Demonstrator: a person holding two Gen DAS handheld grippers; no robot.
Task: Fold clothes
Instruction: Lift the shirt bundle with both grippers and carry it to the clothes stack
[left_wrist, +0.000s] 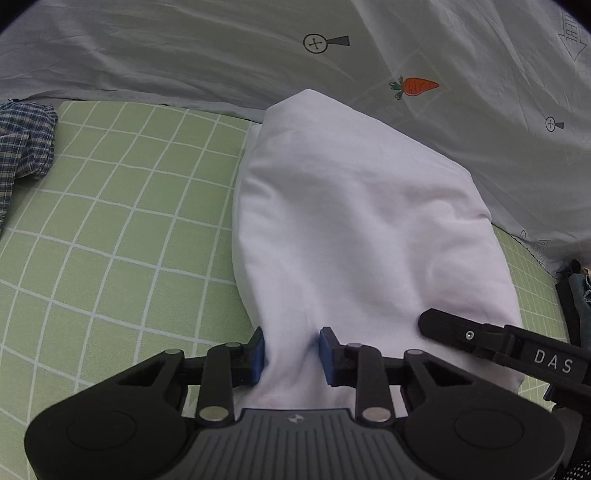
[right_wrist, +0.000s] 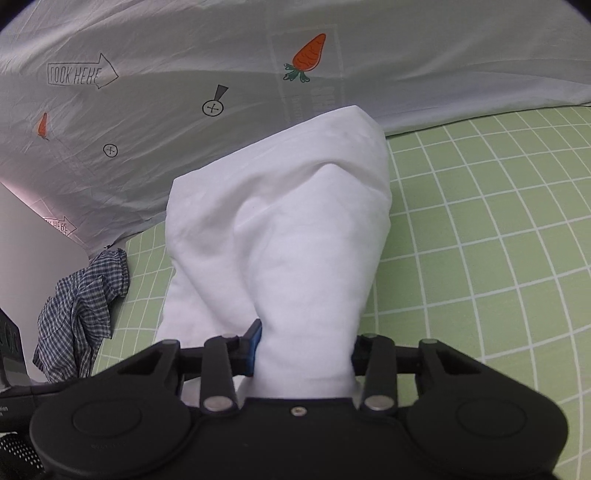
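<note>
The soft, limp white cotton garment (left_wrist: 354, 229), light and sag-prone, lies on the green grid-patterned bed sheet (left_wrist: 110, 229), its near edge pinched by both the left gripper (left_wrist: 291, 354) and right gripper (right_wrist: 304, 354), best held at hem corners.

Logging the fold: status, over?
Both claws, left and right, shut on white garment. Garment bunched over green sheet. Checked shirt lies aside.

Bare green checked sheet (left_wrist: 110, 229) lies left of the white garment (left_wrist: 354, 221); a plaid shirt (left_wrist: 22, 147) blocks the far-left, a printed quilt (left_wrist: 221, 55) the far side.
</note>
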